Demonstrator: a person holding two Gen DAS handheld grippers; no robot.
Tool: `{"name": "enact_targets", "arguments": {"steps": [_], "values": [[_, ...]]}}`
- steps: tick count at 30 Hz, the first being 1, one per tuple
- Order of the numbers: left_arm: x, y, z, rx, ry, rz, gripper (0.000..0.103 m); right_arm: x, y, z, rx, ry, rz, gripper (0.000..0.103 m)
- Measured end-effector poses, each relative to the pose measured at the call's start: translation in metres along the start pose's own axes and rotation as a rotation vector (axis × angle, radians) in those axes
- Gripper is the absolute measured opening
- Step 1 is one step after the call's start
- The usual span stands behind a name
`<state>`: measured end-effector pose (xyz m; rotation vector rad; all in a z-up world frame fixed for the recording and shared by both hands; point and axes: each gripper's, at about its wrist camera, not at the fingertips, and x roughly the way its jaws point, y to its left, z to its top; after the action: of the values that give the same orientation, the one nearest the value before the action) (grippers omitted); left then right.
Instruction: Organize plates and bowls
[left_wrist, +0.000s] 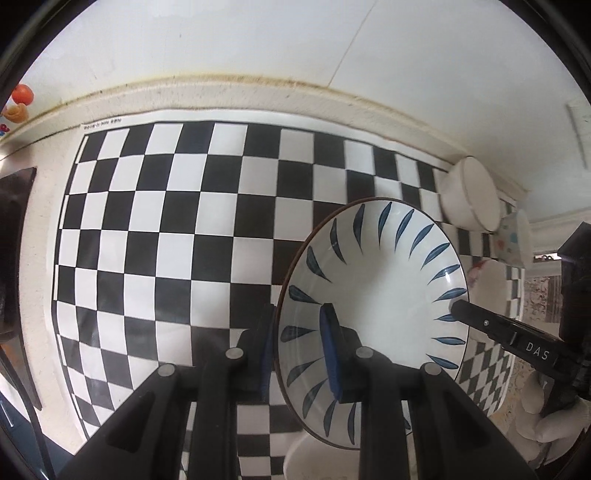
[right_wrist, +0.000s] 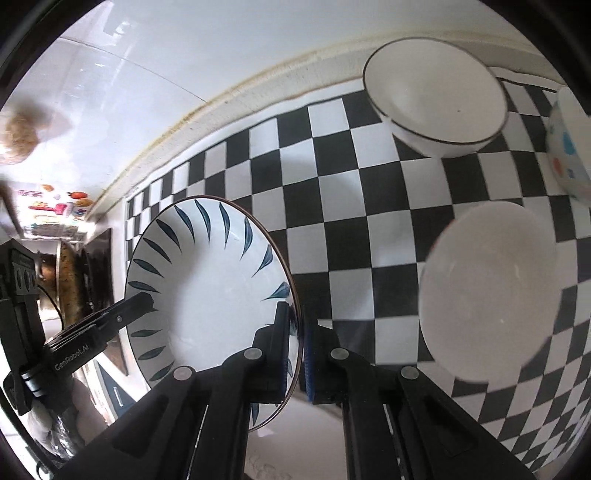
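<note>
The leaf-patterned plate (left_wrist: 376, 295) sits lower right, its rim pinched by the left gripper (left_wrist: 299, 350). The right gripper (right_wrist: 297, 354) clamps the opposite rim, above the checkered mat (right_wrist: 332, 206).

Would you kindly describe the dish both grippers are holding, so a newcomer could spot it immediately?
Look over the black-and-white checkered mat on the counter. The wide plate is clamped at opposite rims by the left gripper and right gripper. Unlike the plain white bowls nearby, it has blue leaf strokes around a thin dark rim.
</note>
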<state>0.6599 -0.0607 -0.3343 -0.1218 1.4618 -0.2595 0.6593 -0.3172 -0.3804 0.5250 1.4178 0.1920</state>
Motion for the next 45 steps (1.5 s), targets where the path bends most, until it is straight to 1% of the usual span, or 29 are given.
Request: {"name": "enact_targets", "arguments": {"steps": [5, 10, 14, 18, 23, 26, 31, 37, 39, 45], "values": [[-0.025, -0.010, -0.020, 0.030, -0.042, 0.000, 0.021, -0.033, -0.001, -0.022, -0.019, -0.043, 0.013, 0.008], [-0.041, -0.018, -0.037, 0.042, -0.059, -0.017, 0.021, -0.060, -0.011, -0.050, -0.026, -0.069, 0.031, 0.008], [-0.047, -0.027, -0.054, 0.059, -0.068, -0.015, 0.021, -0.072, -0.010, -0.076, -0.028, -0.088, 0.046, 0.008], [-0.047, -0.029, -0.077, 0.070, -0.051, -0.026, 0.021, -0.075, -0.011, -0.103, -0.024, -0.091, 0.055, 0.008], [-0.034, -0.028, -0.106, 0.081, -0.007, -0.029, 0.021, -0.064, -0.023, -0.136, -0.018, -0.071, 0.047, 0.008], [-0.022, -0.027, -0.121, 0.083, 0.025, -0.026, 0.021, -0.050, -0.035, -0.156, -0.005, -0.049, 0.045, 0.008], [0.000, -0.027, -0.143, 0.079, 0.081, -0.019, 0.021, -0.025, -0.054, -0.179, 0.027, -0.010, 0.042, 0.008], [0.023, -0.031, -0.154, 0.103, 0.115, 0.010, 0.021, -0.004, -0.065, -0.192, 0.030, 0.020, 0.014, 0.008], [0.031, -0.032, -0.156, 0.105, 0.137, 0.017, 0.021, 0.000, -0.066, -0.193, 0.022, 0.022, 0.000, 0.008], [0.048, -0.038, -0.159, 0.133, 0.166, 0.059, 0.021, 0.005, -0.063, -0.189, -0.007, 0.024, -0.042, 0.008]]}}
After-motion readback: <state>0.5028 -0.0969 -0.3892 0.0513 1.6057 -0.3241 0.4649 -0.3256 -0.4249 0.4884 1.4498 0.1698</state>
